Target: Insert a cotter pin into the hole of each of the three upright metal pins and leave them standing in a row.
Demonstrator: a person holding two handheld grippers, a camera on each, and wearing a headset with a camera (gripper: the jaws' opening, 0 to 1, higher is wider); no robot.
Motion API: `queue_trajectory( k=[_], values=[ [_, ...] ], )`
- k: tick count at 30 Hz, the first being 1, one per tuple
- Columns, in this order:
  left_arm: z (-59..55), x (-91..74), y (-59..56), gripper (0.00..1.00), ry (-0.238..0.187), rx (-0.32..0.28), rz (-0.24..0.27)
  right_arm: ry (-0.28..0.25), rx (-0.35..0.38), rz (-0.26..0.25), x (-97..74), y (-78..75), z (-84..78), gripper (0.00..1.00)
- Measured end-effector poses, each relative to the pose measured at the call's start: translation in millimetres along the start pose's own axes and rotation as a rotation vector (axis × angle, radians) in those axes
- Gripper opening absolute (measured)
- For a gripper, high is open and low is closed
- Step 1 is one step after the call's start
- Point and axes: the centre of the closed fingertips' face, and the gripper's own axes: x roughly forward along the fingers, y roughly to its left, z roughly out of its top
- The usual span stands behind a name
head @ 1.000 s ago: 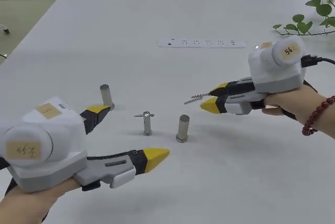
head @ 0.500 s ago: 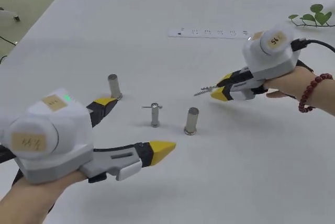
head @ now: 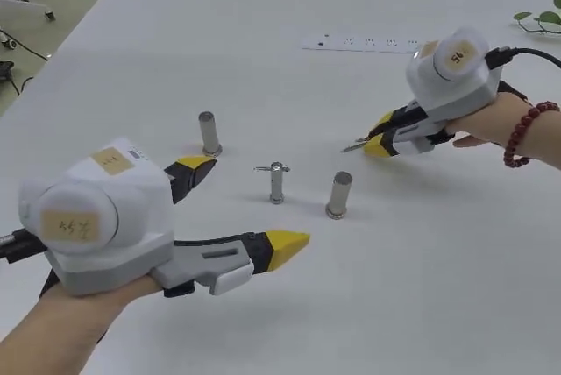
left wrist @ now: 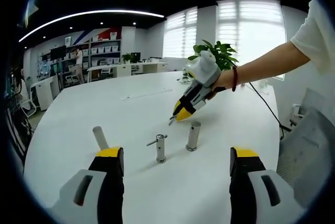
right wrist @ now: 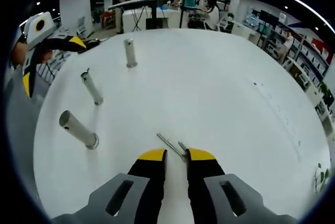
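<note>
Head view: the right gripper (head: 379, 145) is clamping a cotter pin (head: 354, 145), near level, pointing left toward the metal pins (head: 339, 194). Left gripper view: the left gripper (left wrist: 177, 156) is gaping apart. Right gripper view: the cotter pin is jutting up-left.

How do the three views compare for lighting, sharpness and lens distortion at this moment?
Head view: soft, even light, only a faint shadow beside the right pin, no harsh glare on the table, straight lines stay straight. Left gripper view: heavy fisheye bending, windows blown out against a dark ceiling. Right gripper view: table edge strongly curved, yet the cotter pin in the right claw reads sharp.
</note>
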Motion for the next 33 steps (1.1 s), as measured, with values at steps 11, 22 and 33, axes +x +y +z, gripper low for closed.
queue_trajectory(
  k=[11,22,33],
  values=[
    [0.9,-1.1,3.8,0.82,-0.003,-0.006,0.011,0.053,-0.105,0.025,3.3,3.5,0.3,0.16],
    [1.2,-1.0,4.6,0.81,0.000,-0.009,0.016,0.091,-0.208,0.031,4.4,-3.0,-4.3,0.13],
    [0.5,-1.0,4.2,0.78,0.004,-0.008,0.013,0.186,-0.264,0.109,5.4,2.6,-5.5,0.10]
  ],
)
